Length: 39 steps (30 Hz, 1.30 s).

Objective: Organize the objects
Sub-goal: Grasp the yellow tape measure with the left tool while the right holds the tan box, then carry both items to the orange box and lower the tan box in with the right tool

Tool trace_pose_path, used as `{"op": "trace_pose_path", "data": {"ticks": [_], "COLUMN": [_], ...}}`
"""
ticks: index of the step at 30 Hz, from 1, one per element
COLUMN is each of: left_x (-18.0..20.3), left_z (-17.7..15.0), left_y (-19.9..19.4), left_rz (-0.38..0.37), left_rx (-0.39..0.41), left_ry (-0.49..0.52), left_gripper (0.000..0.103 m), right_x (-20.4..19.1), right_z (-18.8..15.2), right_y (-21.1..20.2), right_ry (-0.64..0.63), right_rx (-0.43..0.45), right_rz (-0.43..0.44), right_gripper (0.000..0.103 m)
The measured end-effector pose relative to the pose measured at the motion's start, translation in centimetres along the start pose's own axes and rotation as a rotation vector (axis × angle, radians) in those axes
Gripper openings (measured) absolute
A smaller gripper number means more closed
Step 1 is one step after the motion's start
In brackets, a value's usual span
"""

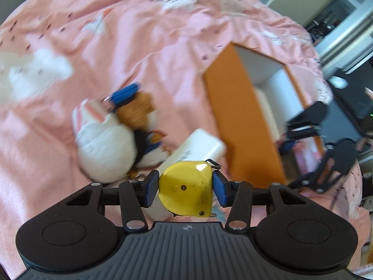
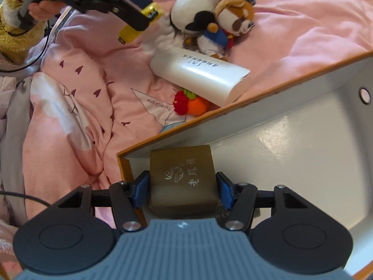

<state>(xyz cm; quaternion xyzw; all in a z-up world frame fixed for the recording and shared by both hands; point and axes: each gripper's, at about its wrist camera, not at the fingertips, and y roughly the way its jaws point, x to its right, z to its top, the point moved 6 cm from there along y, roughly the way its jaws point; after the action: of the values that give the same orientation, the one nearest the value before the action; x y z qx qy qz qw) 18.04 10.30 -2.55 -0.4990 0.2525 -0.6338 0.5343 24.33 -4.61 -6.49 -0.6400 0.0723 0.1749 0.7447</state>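
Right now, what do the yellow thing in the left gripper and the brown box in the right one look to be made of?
The yellow tape measure looks like hard glossy plastic: it shows a bright highlight, a moulded rounded shell and scuffs. The brown box has a dull, satiny face with silver printed characters; probably coated card or leatherette, but I cannot tell which.

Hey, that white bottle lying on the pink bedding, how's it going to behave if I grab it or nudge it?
The white bottle looks smooth and glossy, so gripper pads may slip. It lies on its side with a rounded body, so a nudge might roll it, though the soft pink bedding should damp that. It looks rigid, unlikely to flop.
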Motion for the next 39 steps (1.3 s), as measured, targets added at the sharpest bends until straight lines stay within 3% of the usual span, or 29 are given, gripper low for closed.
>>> {"op": "trace_pose_path", "data": {"ticks": [12,19,23,28,35,39], "left_x": [3.2,3.4,3.8,4.2,4.9,5.0], "left_z": [0.6,0.2,0.1,0.1,-0.2,-0.3], "left_y": [0.5,0.7,0.6,0.6,0.8,0.7], "left_rz": [-0.019,-0.030,-0.039,-0.041,-0.054,-0.055], "left_rx": [0.003,-0.003,0.000,-0.001,0.000,-0.001], "left_ry": [0.056,0.055,0.059,0.065,0.074,0.076], "left_gripper": [0.056,0.056,0.056,0.056,0.056,0.056], "right_x": [0.0,0.0,0.0,0.2,-0.1,-0.2], "right_z": [-0.1,-1.2,-3.1,-4.6,-6.8,-6.8], "right_y": [-0.7,-4.0,-3.3,-4.3,-3.9,-3.8], "right_ry": [-0.018,0.033,0.047,0.071,0.004,0.002], "right_rx": [0.018,0.107,0.030,0.004,-0.171,-0.171], "right_rz": [-0.004,0.006,-0.044,-0.099,-0.241,-0.262], "right_gripper": [0.061,0.061,0.061,0.061,0.061,0.062]}}
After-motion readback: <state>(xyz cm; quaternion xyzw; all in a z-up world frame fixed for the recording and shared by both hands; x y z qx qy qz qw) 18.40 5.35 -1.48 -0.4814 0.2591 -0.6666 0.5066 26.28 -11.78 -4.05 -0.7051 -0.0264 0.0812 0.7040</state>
